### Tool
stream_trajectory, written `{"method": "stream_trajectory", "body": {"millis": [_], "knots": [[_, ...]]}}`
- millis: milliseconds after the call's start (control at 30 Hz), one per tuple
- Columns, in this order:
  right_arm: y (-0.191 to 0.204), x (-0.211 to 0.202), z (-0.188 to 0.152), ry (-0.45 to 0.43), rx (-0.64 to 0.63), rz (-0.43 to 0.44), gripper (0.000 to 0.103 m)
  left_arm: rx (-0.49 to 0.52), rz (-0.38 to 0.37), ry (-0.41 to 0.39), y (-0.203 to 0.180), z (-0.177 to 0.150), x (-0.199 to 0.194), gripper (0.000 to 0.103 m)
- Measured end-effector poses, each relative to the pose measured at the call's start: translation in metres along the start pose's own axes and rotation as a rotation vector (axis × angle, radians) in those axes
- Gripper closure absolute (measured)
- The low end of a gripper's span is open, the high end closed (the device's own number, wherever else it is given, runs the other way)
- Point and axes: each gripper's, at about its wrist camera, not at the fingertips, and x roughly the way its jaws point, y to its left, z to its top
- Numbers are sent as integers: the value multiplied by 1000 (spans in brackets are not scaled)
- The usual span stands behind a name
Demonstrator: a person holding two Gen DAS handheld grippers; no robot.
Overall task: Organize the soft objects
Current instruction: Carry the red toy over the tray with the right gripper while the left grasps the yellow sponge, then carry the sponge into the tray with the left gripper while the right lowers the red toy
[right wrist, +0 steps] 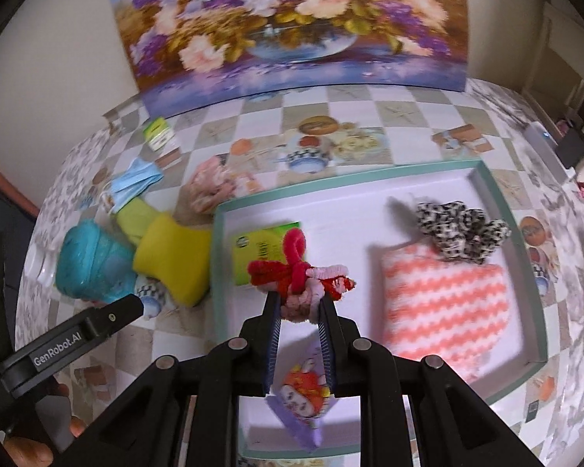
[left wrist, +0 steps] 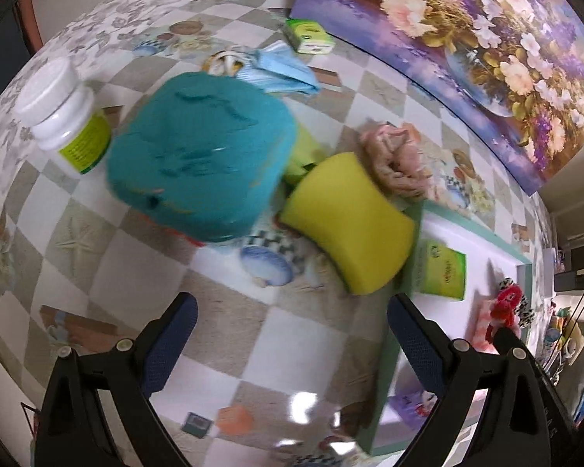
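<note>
- Below your right tongs [right wrist: 299,305], clamped on the red toy [right wrist: 292,268], lies the tray [right wrist: 525,233], bare at centre.
- Your left tongs [left wrist: 292,334] gape empty, sponge [left wrist: 350,222] just above.

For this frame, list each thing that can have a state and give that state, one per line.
left gripper: open, nothing between its fingers
right gripper: shut on the red and pink pipe-cleaner toy, held over the tray
tray: holds the striped pad, spotted scrunchie, green box
white bottle: capped, upright
yellow sponge: on the table, outside the tray
teal plush: on the table, outside the tray
</note>
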Motion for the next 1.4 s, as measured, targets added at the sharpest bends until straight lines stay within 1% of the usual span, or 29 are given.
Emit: {"method": "stream_trajectory", "body": {"millis": [200, 400, 433, 467, 500, 600, 733, 933, 1000, 1033, 1100, 1400], "knots": [[-13, -8, 4, -22, 2, -17, 83, 13, -19, 7, -27, 5, 13, 6], [-21, -8, 6, -18, 6, -18, 83, -21, -42, 8, -32, 8, 30, 8], [-22, -8, 6, -17, 7, -18, 83, -29, -39, 7, -31, 9, 33, 11], [-22, -8, 6, -16, 7, -18, 83, -39, -33, 7, -29, 10, 35, 18], [-23, -7, 6, -15, 8, -17, 83, -48, -28, 7, -27, 11, 37, 21], [-22, -6, 6, -13, 5, -17, 83, -77, -23, 6, -20, 13, 42, 22], [-20, -4, 5, -7, -2, -17, 83, -81, -65, 11, -17, 13, 44, 30], [-20, 0, 3, 6, -1, -24, 83, -91, -134, 16, -16, 11, 47, 46], [-19, 0, 2, 8, -4, -26, 83, -82, -154, 16, -17, 9, 47, 55], [-18, 1, 1, 10, -6, -26, 83, -77, -163, 16, -18, 9, 47, 58], [-18, 1, 1, 12, -6, -26, 83, -76, -181, 17, -21, 10, 45, 66], [-18, 1, 1, 10, -5, -28, 83, -92, -172, 18, -15, 9, 36, 72]]}}
